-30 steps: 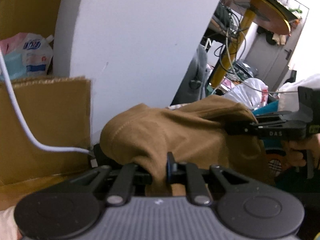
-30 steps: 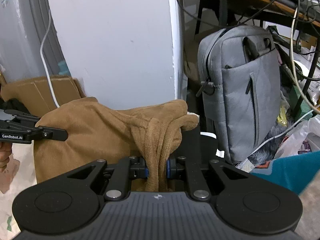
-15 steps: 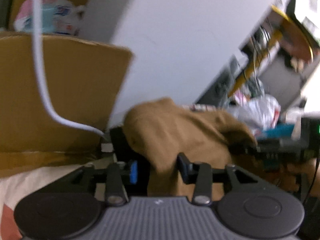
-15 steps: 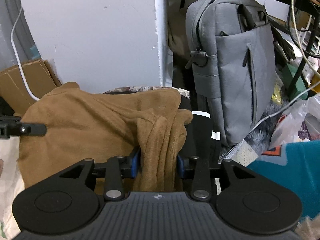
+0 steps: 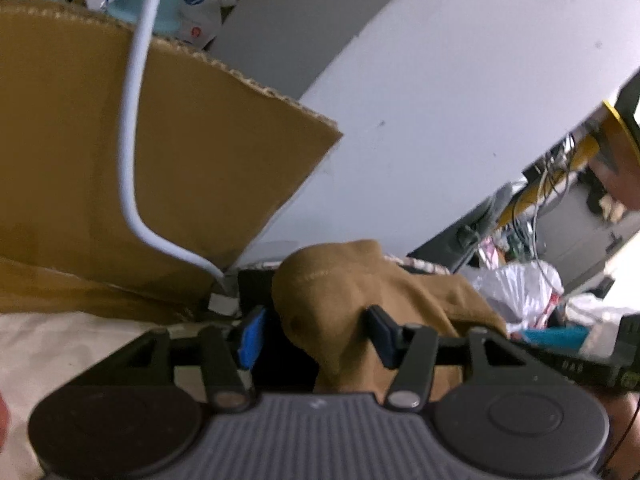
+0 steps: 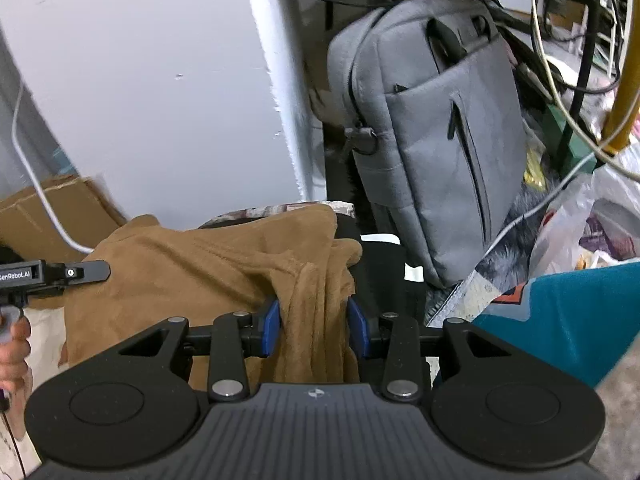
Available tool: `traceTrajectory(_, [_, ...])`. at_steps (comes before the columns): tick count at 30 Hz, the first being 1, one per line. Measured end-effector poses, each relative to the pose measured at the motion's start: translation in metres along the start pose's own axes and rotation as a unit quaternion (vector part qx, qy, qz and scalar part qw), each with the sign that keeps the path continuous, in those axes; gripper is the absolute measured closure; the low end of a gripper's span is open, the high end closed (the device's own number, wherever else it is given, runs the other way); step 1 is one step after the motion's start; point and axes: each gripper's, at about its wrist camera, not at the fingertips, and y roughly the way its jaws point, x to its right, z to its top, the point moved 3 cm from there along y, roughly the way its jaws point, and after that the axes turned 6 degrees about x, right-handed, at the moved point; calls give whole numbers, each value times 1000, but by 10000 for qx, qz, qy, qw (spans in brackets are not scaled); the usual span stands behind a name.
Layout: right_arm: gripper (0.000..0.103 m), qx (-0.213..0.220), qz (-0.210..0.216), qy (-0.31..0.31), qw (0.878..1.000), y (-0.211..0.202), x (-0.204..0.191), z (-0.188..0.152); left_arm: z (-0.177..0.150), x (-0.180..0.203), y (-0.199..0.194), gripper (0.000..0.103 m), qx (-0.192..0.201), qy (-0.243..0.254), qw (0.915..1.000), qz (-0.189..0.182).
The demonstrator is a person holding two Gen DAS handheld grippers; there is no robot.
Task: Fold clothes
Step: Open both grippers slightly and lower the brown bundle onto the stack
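Note:
A brown garment (image 5: pixel 360 280) lies bunched on a dark pile against a white panel. In the left wrist view my left gripper (image 5: pixel 316 332) straddles one corner of it. Its jaws are closing, the right pad touches the cloth and the blue left pad stands clear of it. In the right wrist view the brown garment (image 6: pixel 200 272) spreads to the left, and a thick fold of it fills my right gripper (image 6: pixel 314 326). Those jaws are closing too, with both blue pads against the fold. The left gripper's fingers (image 6: pixel 76 272) show at the garment's far left edge.
A cardboard sheet (image 5: pixel 140 160) and a white cable (image 5: pixel 132 120) stand close on the left, the white panel (image 5: pixel 440 100) behind. A grey bag (image 6: pixel 440 132) leans to the right, with a teal cloth (image 6: pixel 560 320) and plastic bags (image 5: pixel 520 292) beyond. A hand (image 6: pixel 14 344) holds the left tool.
Both grippers let go of their tight pinch on the garment and now stand wider around it. The left one rolled and slid left toward the cardboard; the garment sank lower onto the pile.

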Motion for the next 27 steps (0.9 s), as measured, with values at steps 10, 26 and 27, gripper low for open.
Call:
traceTrajectory(10, [87, 119, -205, -204, 9995, -4, 6, 3, 3, 35, -10, 87, 533, 1181, 9915, 76])
traceTrajectory(26, [63, 553, -555, -446, 9959, -21, -5, 23, 22, 17, -38, 53, 856, 1044, 9890, 599])
traceTrajectory(27, [63, 545, -525, -477, 9960, -23, -7, 23, 22, 19, -38, 55, 845, 1066, 9891, 562])
